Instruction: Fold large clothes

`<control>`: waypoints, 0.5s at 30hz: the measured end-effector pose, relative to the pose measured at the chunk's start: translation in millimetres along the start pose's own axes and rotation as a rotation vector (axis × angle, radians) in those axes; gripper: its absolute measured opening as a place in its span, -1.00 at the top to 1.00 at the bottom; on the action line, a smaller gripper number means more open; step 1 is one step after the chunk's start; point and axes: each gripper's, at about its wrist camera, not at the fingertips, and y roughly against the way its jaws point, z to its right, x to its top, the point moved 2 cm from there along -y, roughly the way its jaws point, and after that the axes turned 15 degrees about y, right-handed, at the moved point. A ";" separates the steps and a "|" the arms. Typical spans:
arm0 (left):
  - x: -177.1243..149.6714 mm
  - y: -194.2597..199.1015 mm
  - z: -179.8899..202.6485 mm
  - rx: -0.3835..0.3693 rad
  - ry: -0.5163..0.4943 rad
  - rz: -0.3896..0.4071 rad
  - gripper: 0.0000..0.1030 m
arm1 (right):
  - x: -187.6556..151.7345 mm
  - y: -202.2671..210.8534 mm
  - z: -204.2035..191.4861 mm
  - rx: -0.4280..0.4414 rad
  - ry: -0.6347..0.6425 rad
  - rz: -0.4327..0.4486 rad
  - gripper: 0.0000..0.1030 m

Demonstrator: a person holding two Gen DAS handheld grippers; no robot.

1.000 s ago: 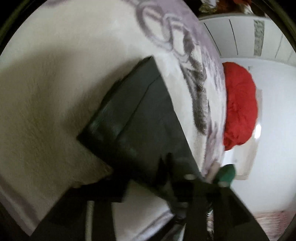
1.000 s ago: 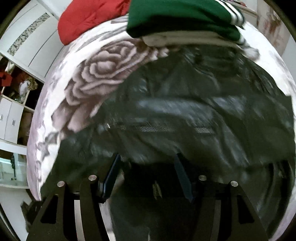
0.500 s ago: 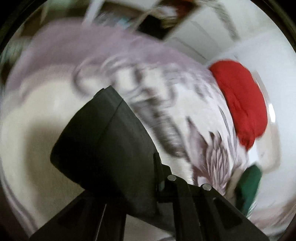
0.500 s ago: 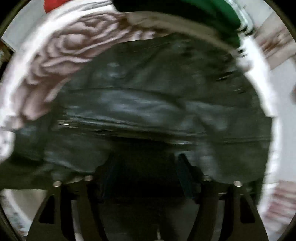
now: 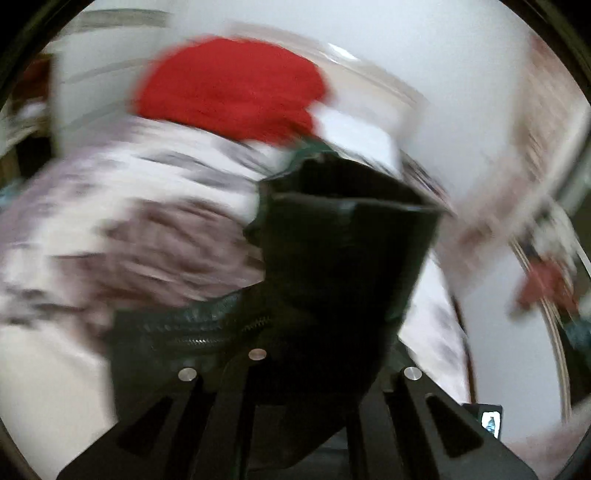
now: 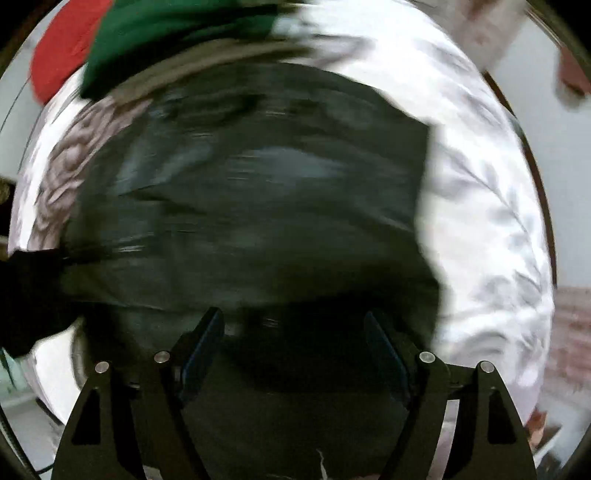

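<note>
Tongs first: the left gripper (image 5: pixel 295 369) is clenched on a fold of the black jacket (image 6: pixel 251 206); the right gripper (image 6: pixel 293 354), jaws just widened, hangs released above it. Jacket lies on the floral bedspread (image 6: pixel 480 192), green garment (image 6: pixel 177 33) at 11 o'clock, red garment (image 5: pixel 229 88) beyond.
</note>
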 end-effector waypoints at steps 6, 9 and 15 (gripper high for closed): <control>-124.9 -123.2 93.6 -0.010 -0.147 -0.271 0.92 | -46.3 -12.8 127.8 -0.003 -0.124 -0.051 -0.55; -163.5 -159.2 95.8 0.088 -0.197 -0.358 0.91 | -58.6 -18.3 163.3 0.027 -0.140 -0.055 -0.55; -177.4 -157.0 98.5 0.124 -0.239 -0.414 -0.52 | -64.0 -12.5 199.8 0.216 -0.209 0.017 -0.55</control>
